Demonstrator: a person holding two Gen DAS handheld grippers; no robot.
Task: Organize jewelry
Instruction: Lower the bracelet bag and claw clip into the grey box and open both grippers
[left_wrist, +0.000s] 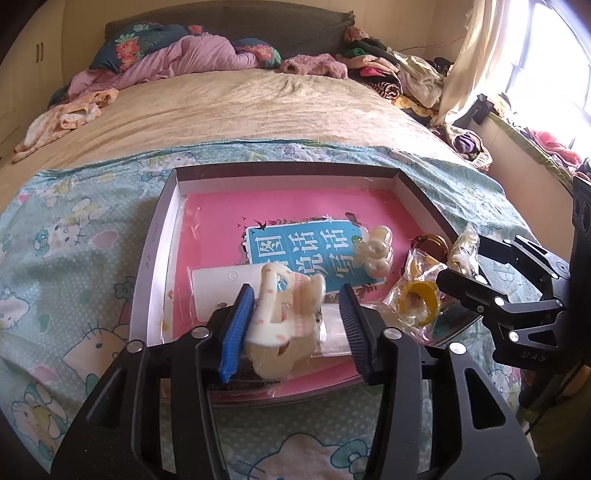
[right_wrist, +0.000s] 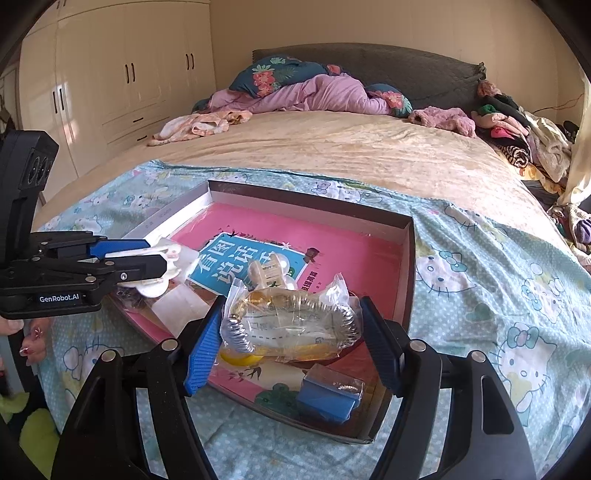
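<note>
A shallow box (left_wrist: 159, 236) with a pink book cover as its floor lies on the bed; it also shows in the right wrist view (right_wrist: 408, 266). My left gripper (left_wrist: 295, 314) is shut on a white hair claw clip (left_wrist: 284, 314) above the box's near left; the clip also shows in the right wrist view (right_wrist: 159, 266). My right gripper (right_wrist: 291, 339) is shut on a clear plastic bag of bracelets (right_wrist: 288, 317) over the box's near right part. A pearl claw clip (left_wrist: 376, 251) lies in the box. A yellow ring in a bag (left_wrist: 419, 301) lies near the right gripper (left_wrist: 458, 266).
A small blue box (right_wrist: 328, 397) sits in the box's near corner. The box rests on a Hello Kitty sheet (right_wrist: 498, 295) over a beige bed. Clothes are piled at the bed's far right (right_wrist: 517, 133). A wardrobe (right_wrist: 110, 74) stands on the left.
</note>
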